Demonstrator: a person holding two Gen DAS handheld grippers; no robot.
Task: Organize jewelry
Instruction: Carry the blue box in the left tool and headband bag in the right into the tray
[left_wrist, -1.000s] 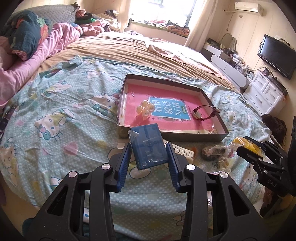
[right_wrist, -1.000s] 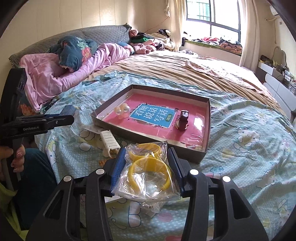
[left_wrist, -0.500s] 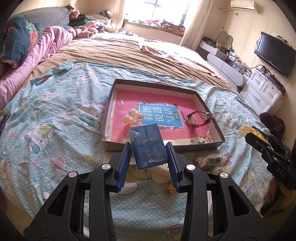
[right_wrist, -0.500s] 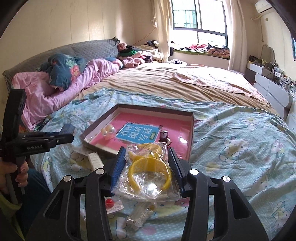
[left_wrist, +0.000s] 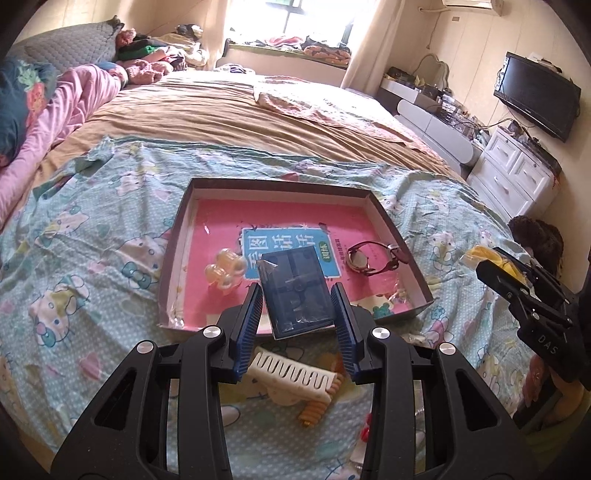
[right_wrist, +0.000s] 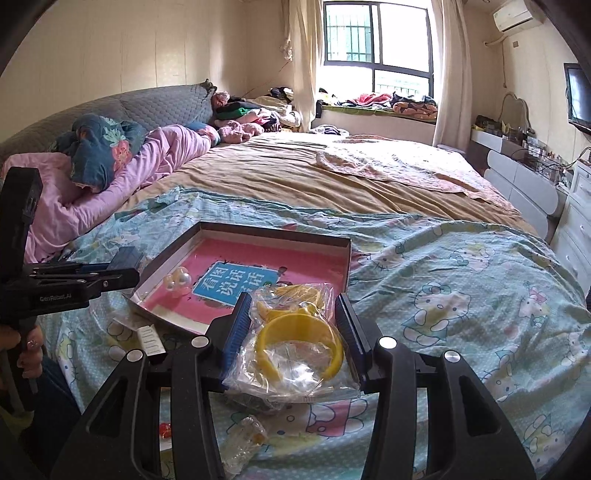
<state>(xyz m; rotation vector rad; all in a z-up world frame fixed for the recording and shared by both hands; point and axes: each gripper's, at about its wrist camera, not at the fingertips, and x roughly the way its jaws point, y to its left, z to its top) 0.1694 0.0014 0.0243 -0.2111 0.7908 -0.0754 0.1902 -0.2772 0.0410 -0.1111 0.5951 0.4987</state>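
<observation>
Left gripper (left_wrist: 298, 291) pinches dark blue case (left_wrist: 295, 291) over tray (left_wrist: 173, 254) near edge. Right gripper (right_wrist: 293, 314) clamps bagged yellow bangles (right_wrist: 299, 343) beside tray, label "看图说话" (right_wrist: 236, 284); "GenRobot.AI" on left gripper body.

Both wrist views look from the bed's (left_wrist: 229, 125) near edge toward the window (right_wrist: 375, 40), sharing the cardboard tray (left_wrist: 176, 236) close ahead.

A wall-mounted television (left_wrist: 537, 94) hangs above a white dresser (left_wrist: 513, 173).
</observation>
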